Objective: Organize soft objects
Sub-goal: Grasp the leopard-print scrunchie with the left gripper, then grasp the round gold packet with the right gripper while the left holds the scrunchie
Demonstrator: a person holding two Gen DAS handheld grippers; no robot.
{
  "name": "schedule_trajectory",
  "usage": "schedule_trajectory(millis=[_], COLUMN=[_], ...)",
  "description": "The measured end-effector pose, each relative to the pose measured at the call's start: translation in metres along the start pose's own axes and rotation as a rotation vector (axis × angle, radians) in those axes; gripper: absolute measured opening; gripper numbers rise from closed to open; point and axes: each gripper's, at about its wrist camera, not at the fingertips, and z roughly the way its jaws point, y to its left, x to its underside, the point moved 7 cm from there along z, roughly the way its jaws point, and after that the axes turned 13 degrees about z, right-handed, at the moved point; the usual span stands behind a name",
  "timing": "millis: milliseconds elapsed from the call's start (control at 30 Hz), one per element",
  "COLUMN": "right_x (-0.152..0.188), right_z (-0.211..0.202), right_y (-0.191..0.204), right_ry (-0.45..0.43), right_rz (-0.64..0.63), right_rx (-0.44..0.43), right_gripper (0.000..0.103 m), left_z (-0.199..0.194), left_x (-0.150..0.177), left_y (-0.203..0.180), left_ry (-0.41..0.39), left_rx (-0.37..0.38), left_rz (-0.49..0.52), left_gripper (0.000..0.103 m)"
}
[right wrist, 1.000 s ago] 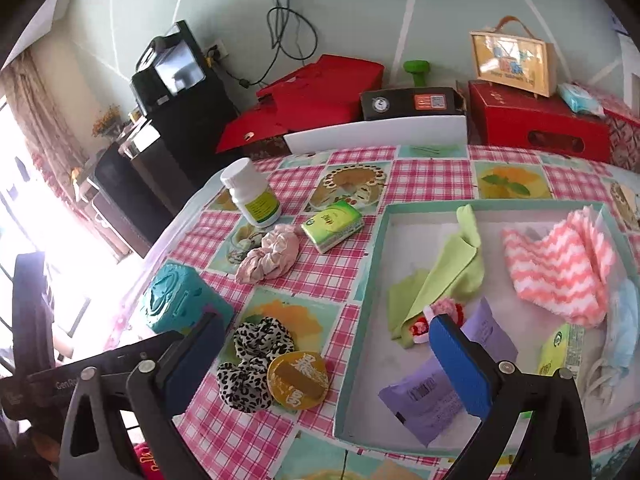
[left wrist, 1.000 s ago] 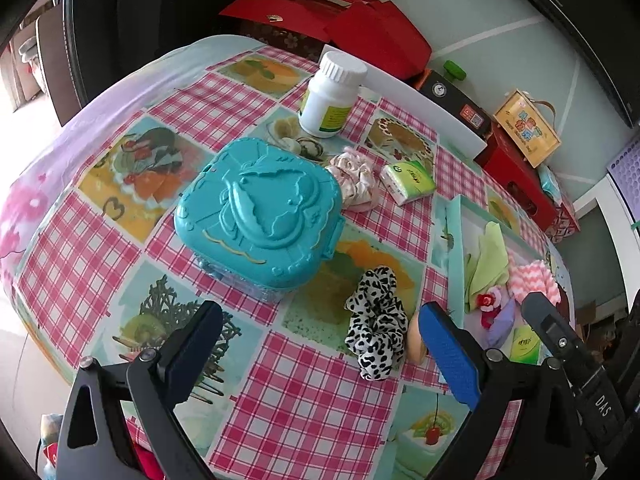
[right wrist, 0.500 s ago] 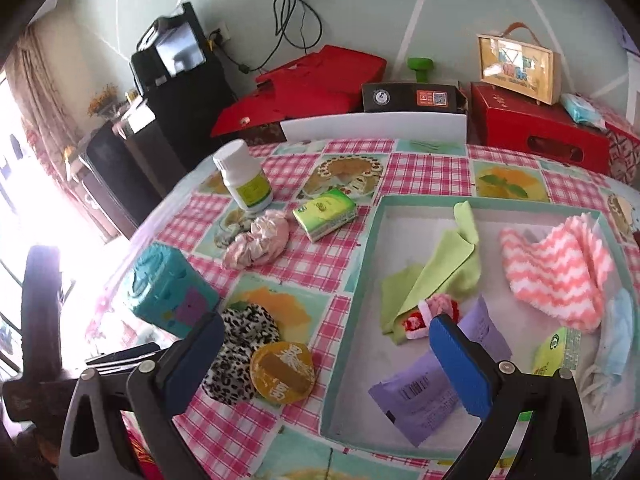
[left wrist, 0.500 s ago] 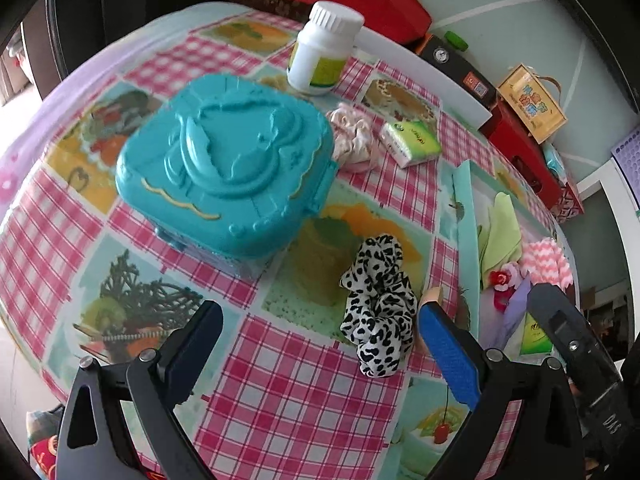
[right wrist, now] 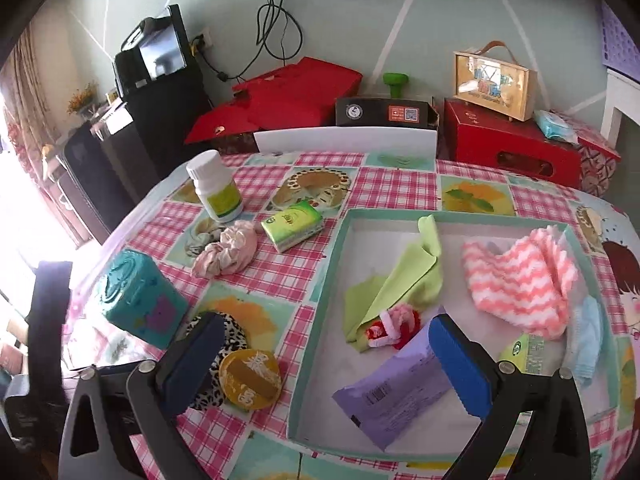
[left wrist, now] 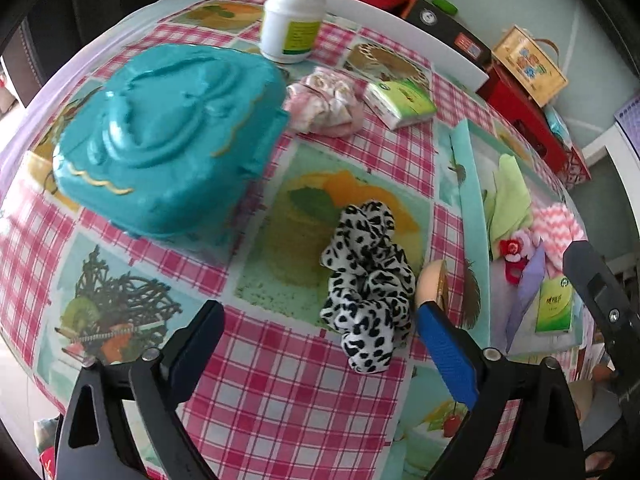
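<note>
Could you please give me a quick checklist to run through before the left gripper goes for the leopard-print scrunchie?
1. Left gripper empty, jaws closing but wide: ok.
2. Leopard-print scrunchie between its fingers: not ok, it lies just ahead, toward the blue finger.
3. Scrunchie free of neighbours: not ok, the round gold puff lies against it.
4. Teal box clear of the approach: ok.
5. Space in the tray: ok, bare floor along its near-left side.
6. Right gripper empty: ok.

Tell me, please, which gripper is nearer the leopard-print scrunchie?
Left. The left gripper, closing, hangs just above the leopard-print scrunchie; the right gripper hovers over the tray's edge.
</note>
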Motion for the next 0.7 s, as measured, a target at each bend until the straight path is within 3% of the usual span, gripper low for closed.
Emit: schedule_trajectory(millis=[100,167,233,267,400,700], right_x=[0.004,0.006,0.009,0.010,0.018,0.041], right_z=[0.006,0.008,0.009,0.010,0.015,0.027], right_y=[0.004,0.006,0.007,0.008,0.019,0.043], right_ry=[0.033,0.044,0.051,0.057,0.094,0.158], right_rz=[-0.003,-0.013,-0.021,-0.026,-0.068,-0.193], right_rx=[-0.012,-0.008,-0.006,-0.009,-0.033,-0.049], right_gripper=[0.103,0.103,0.103,0.103,0.097,0.083], left_z=[0.005,0.005,0.006,0.007,0.003,-0.007], left_x=[-0.001,-0.002,-0.002,-0.002,-0.001,0.011], left_y=[-0.005,-0.008,-0.012,-0.013,-0.011,0.027], left_ry=[0.011,0.006,0.000,0.002,-0.014,-0.024], left_rx=[0.022,0.046,0.077,0.093,0.103,0.084], left_rz=[0.013,0.017,0.023,0.024,0.002,-0.157], left_gripper=[0.071,0.063,0.038,0.032,0.026,0.025])
